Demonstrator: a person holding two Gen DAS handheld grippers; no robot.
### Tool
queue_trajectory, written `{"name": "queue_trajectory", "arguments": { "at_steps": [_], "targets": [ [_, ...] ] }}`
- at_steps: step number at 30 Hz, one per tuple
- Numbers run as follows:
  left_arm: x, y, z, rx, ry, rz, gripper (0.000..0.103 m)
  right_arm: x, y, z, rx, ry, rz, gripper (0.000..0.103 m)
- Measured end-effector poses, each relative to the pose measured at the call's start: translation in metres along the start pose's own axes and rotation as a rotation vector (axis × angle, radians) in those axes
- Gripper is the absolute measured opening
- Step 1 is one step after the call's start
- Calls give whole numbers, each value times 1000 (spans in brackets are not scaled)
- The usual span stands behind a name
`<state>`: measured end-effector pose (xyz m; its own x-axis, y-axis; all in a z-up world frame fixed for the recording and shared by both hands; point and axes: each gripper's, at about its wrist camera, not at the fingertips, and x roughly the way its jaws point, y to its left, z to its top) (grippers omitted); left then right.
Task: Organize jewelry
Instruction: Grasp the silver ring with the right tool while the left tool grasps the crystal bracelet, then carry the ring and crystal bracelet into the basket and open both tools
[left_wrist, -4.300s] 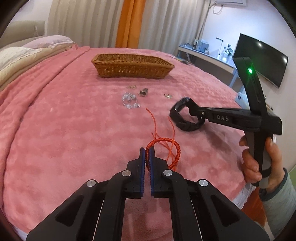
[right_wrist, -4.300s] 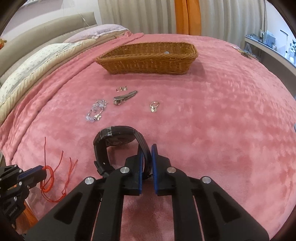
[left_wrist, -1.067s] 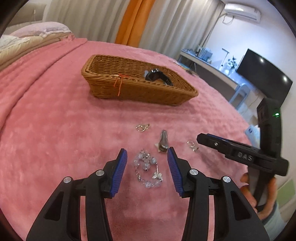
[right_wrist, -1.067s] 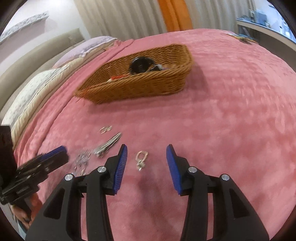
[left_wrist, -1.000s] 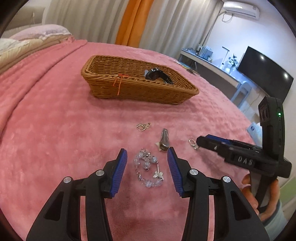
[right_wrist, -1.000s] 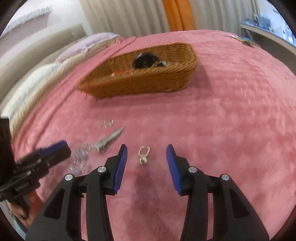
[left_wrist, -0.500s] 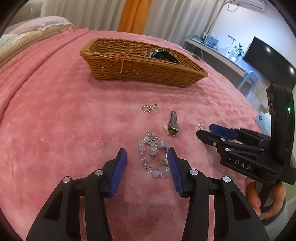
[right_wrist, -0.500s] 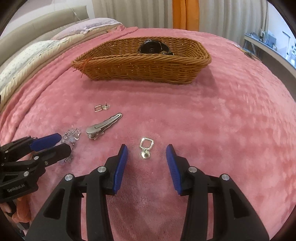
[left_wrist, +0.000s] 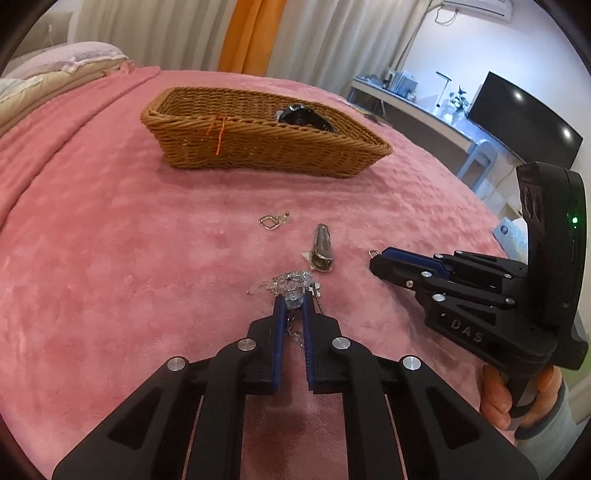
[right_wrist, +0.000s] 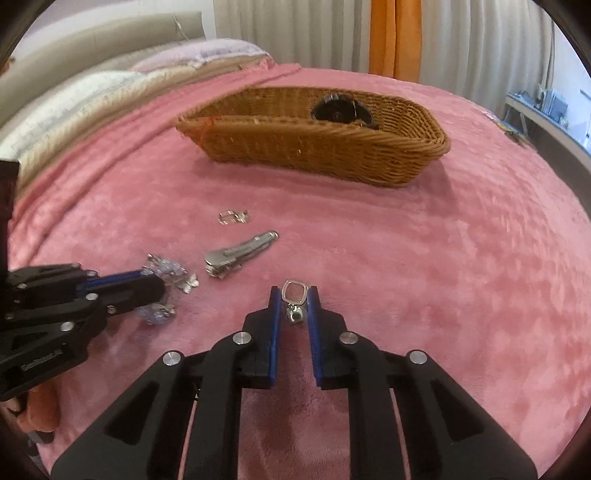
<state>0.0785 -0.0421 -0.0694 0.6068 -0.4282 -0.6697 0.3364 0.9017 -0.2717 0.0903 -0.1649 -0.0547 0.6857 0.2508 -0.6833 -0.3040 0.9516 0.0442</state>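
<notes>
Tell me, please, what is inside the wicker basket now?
Inside the wicker basket a black watch is visible near the right end. An orange-red cord hangs over the front rim. The front wall covers the basket floor, so other contents cannot be seen.

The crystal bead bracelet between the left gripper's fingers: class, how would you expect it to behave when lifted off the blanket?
The crystal bead bracelet lies bunched in a loose heap, so it will probably hang limp and swing. Its beads look glassy and smooth, so they may slip between the left gripper fingers. Small dangling charms could snag on the plush pink blanket.
</notes>
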Motion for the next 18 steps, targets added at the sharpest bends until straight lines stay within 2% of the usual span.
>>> {"name": "queue_trajectory", "arguments": {
  "at_steps": [4,8,18],
  "targets": [
    [-7,3,0,-12,-36,-19,7,-12,-2,-2,9,-50,38,12],
    [-19,7,0,-31,-100,-56,7,-32,-1,-5,-5,-138,80,12],
    [-46,3,9,-40,-208,-92,7,-55,-3,1,6,-215,62,12]
  ]
}}
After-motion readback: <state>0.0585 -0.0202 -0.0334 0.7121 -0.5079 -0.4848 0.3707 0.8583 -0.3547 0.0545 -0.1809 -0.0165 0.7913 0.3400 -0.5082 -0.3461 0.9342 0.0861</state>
